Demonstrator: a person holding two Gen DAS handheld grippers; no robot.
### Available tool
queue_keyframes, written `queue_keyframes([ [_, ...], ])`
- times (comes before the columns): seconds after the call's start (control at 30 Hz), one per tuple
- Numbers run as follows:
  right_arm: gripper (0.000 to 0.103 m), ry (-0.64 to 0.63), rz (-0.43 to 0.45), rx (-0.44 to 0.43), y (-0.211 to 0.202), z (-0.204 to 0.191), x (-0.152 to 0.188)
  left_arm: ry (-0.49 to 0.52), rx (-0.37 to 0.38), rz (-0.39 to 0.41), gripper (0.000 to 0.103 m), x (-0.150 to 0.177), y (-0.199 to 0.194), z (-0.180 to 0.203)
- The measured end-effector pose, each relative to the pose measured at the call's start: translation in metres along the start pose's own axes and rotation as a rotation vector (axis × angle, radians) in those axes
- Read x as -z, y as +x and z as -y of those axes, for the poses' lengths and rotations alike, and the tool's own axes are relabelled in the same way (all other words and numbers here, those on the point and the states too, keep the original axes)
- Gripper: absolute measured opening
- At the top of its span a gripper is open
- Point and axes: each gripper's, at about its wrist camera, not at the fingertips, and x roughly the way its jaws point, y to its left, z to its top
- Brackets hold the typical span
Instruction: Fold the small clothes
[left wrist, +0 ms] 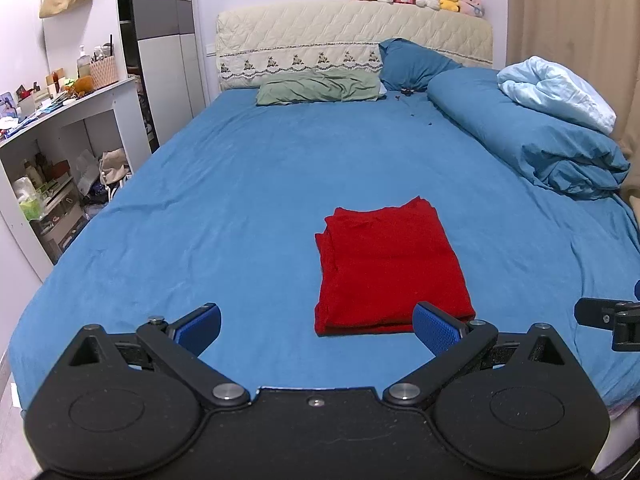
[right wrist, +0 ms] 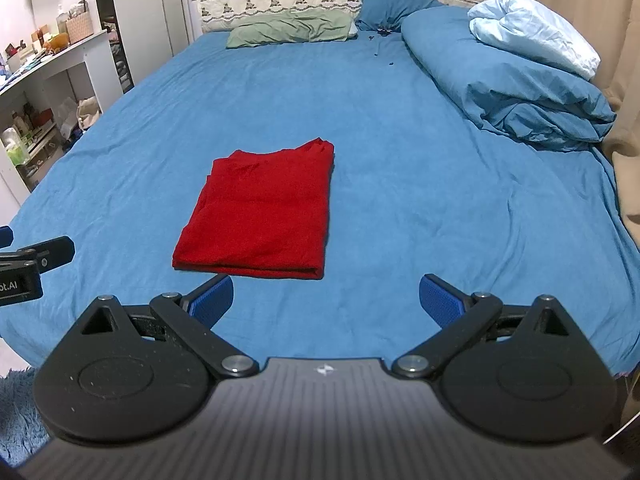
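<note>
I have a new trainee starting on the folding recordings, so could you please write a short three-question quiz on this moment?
1. True or false: the red garment lies folded on the blue sheet.
2. Are the left gripper and right gripper open or shut?
3. Which pillow lies flat beside the headboard: (a) green, (b) red, (c) yellow?

Key:
1. True; it is a flat folded rectangle.
2. Both open, holding nothing.
3. (a), the green pillow.
</note>
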Motion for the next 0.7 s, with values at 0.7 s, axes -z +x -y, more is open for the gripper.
queue_keyframes([
  [0.7,0.103,0.000,-0.003,0.000,0.0027,-0.0016,-0.0011,0.005,0.003,0.007,0.103,-0.0005,-0.0009,0.0026],
])
